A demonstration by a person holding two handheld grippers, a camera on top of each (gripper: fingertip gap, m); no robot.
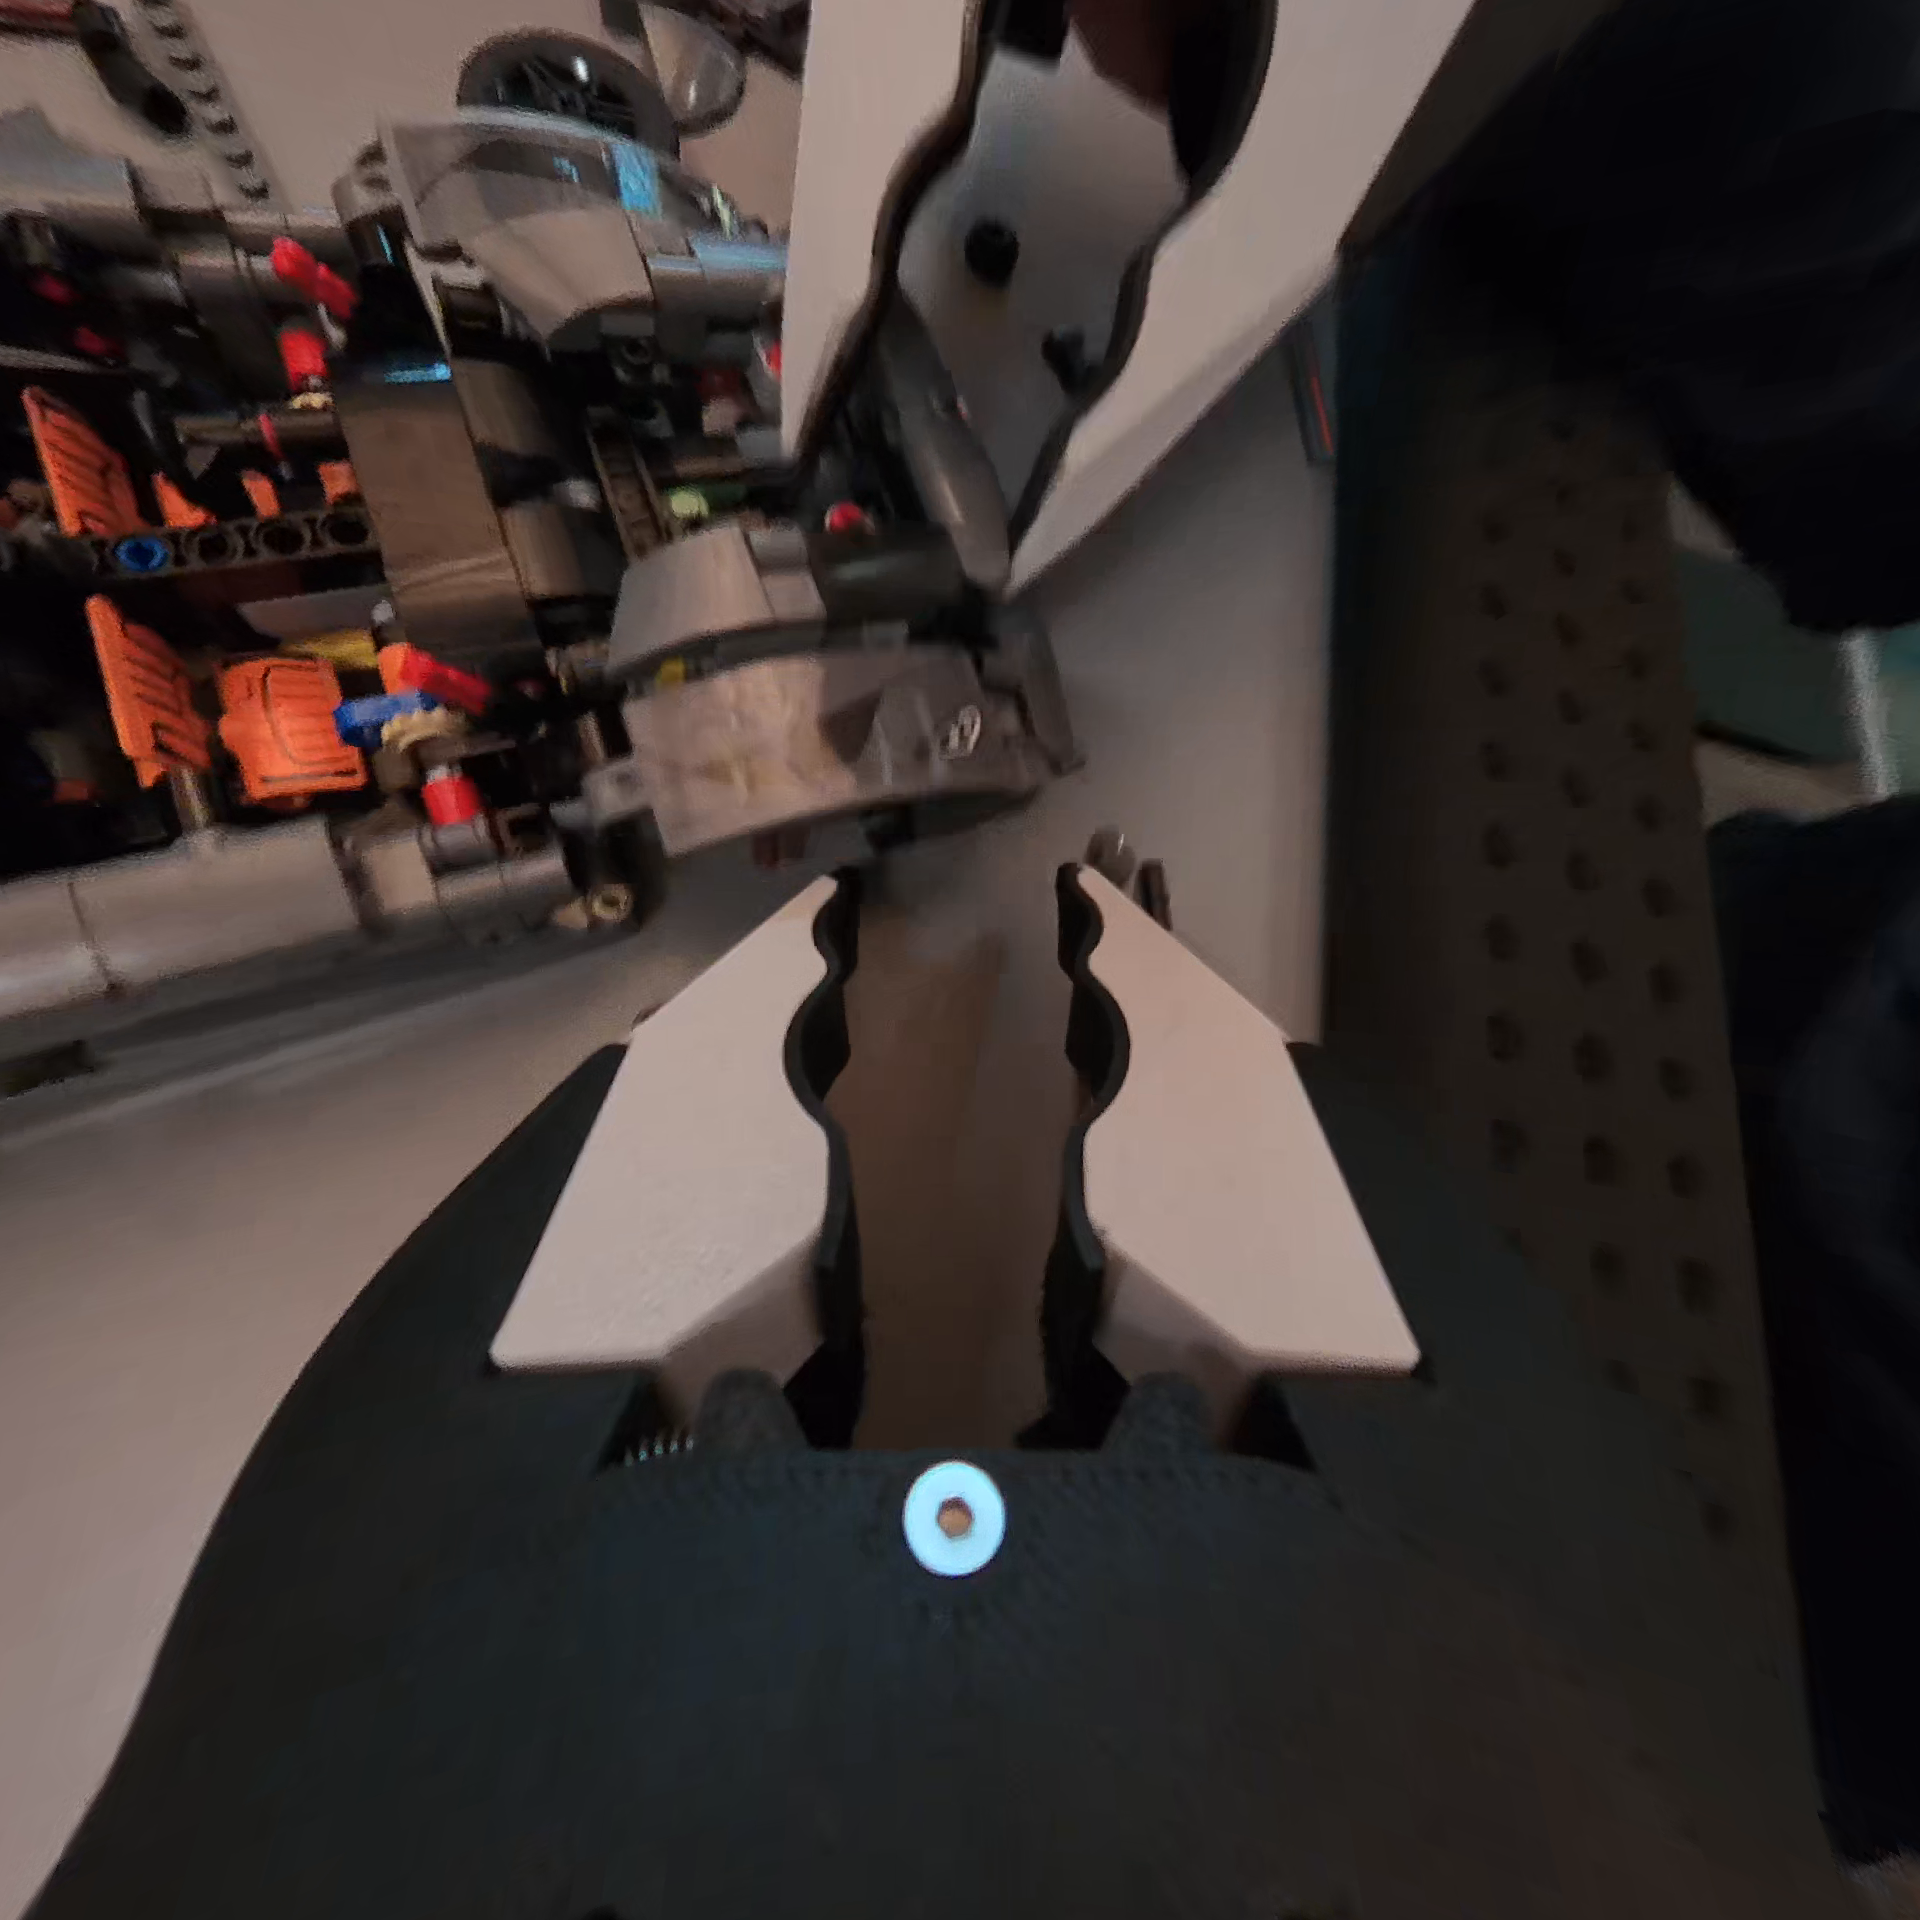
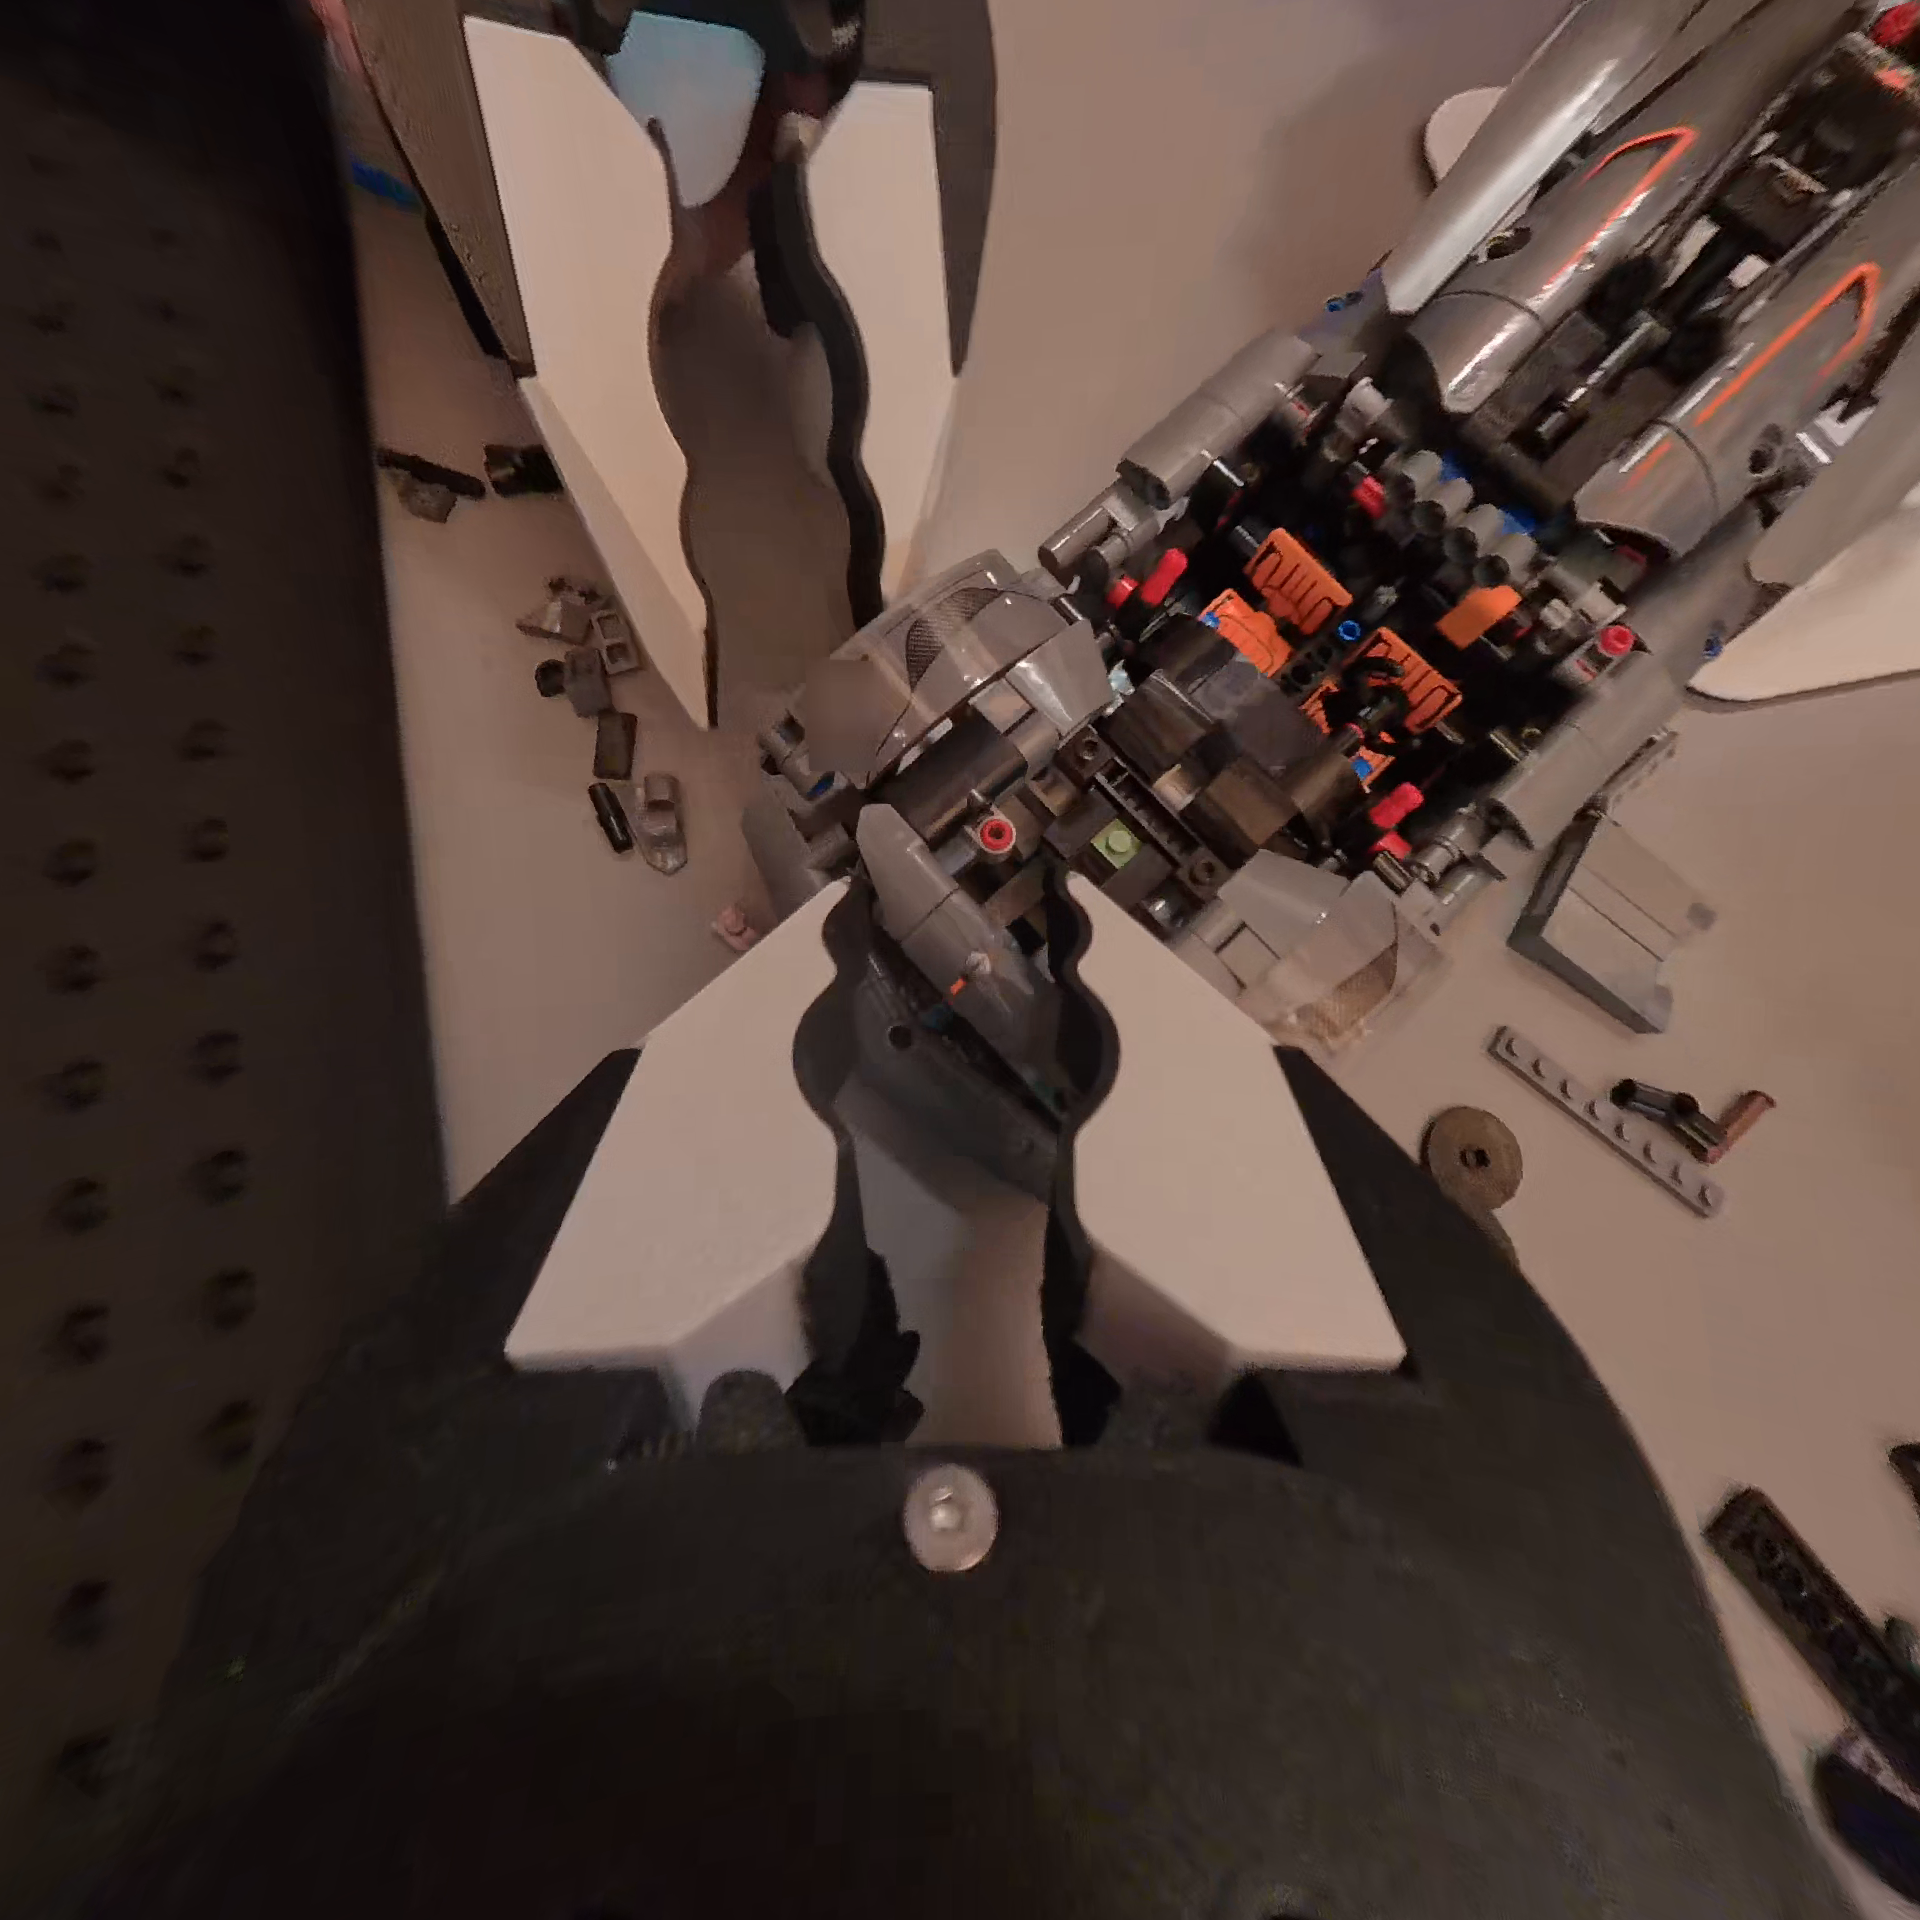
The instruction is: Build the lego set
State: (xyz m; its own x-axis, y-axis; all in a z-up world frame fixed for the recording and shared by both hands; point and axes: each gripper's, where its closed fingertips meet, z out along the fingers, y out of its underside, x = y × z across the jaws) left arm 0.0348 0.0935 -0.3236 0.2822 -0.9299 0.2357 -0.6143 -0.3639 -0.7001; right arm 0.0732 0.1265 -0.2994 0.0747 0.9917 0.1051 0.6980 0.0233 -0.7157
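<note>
Curved grey lego panel (image 2: 940,914) being clamped by right gripper (image 2: 951,904); left gripper (image 1: 956,883) being held narrowly parted, empty; loose grey bricks (image 2: 603,665) being shown only by right wrist view.

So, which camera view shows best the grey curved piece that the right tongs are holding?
The right wrist view: the grey curved piece sits sharp and near, between the right tongs, against the lego model. In the left wrist view the piece is farther off, blurred and partly hidden by those tongs.

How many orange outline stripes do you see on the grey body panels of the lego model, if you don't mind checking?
2, both in the right wrist view at upper right of the lego model: one stripe farther up, the other below it, nearer the frame edge. More may be hidden.
</note>
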